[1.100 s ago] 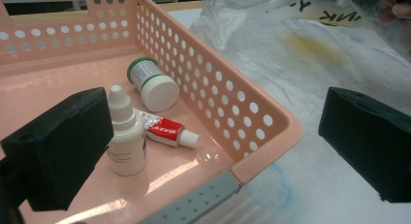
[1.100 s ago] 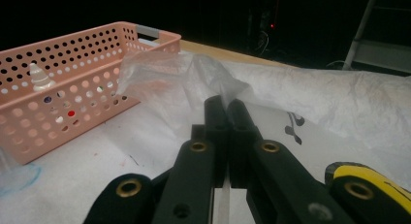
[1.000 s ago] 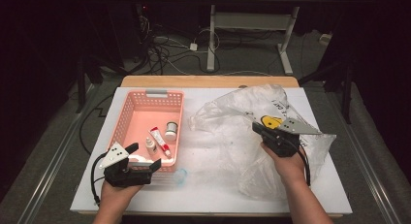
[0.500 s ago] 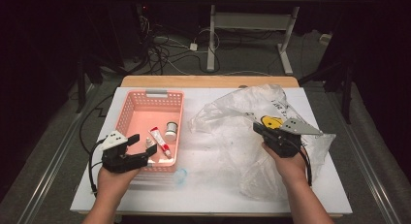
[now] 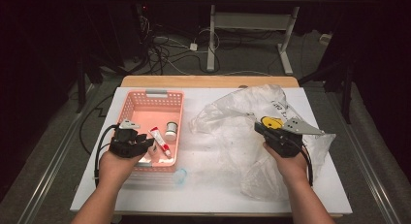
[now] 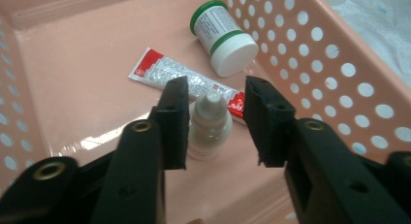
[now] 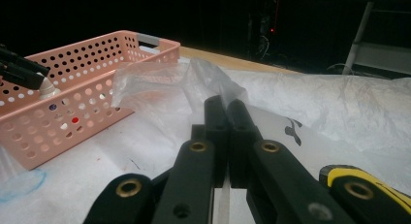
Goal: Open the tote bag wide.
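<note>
Left hand-held gripper (image 6: 215,120) closing around smooth, round-shouldered dropper bottle (image 6: 209,124) — pads not touching.

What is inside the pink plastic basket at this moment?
In the pink perforated plastic basket lie a red-and-white tube and a white jar with a green band. A small white dropper bottle sits between the left claw jaws, covering part of the tube.

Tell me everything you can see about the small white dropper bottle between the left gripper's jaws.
The small white dropper bottle looks like milky translucent plastic, with a rounded body and a narrower white screw cap on top. It stands upright inside the pink perforated plastic basket. One black jaw of the left gripper, which has just been closing, meets its side; the other stands just clear.
</note>
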Motion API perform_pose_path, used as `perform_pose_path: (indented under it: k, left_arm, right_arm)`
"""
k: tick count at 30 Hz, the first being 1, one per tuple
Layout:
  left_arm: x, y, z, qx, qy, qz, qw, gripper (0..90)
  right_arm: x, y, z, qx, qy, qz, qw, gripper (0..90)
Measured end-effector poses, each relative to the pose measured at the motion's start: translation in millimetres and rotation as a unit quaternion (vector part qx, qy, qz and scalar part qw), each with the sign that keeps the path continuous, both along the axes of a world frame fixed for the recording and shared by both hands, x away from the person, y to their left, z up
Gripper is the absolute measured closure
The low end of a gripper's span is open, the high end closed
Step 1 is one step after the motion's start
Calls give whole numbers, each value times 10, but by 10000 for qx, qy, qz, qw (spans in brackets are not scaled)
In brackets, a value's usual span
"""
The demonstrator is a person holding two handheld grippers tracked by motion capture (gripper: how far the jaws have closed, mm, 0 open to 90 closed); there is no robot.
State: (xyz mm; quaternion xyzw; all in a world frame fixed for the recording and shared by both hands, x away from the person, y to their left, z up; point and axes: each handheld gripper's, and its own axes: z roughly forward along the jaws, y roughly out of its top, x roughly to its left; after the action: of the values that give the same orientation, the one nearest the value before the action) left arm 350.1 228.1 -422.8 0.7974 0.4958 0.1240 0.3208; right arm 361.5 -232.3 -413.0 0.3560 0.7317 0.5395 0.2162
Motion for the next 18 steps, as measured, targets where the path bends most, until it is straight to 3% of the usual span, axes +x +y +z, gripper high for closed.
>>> perform_pose_path:
  k: [5, 11, 15, 16, 18]
  left_arm:
    - [18, -20, -2, 102, 8, -38, 9999, 707]
    - [18, -20, -1, 136, -21, -27, 9999, 715]
    - [-16, -1, 32, 34, -110, -34, 9999, 725]
    - [-47, 6, 52, 39, -236, -19, 9997, 839]
    - [-72, 7, 74, 25, -252, -83, 9996, 857]
  right_arm:
    - [-7, 7, -6, 0, 28, -21, 10000, 900]
    - [-9, 11, -12, -13, 33, -13, 10000, 900]
    - [-8, 8, -16, -19, 31, -12, 10000, 900]
    - [-6, 10, -20, -29, 24, 1, 10000, 900]
    - [-8, 19, -25, -37, 33, -11, 10000, 900]
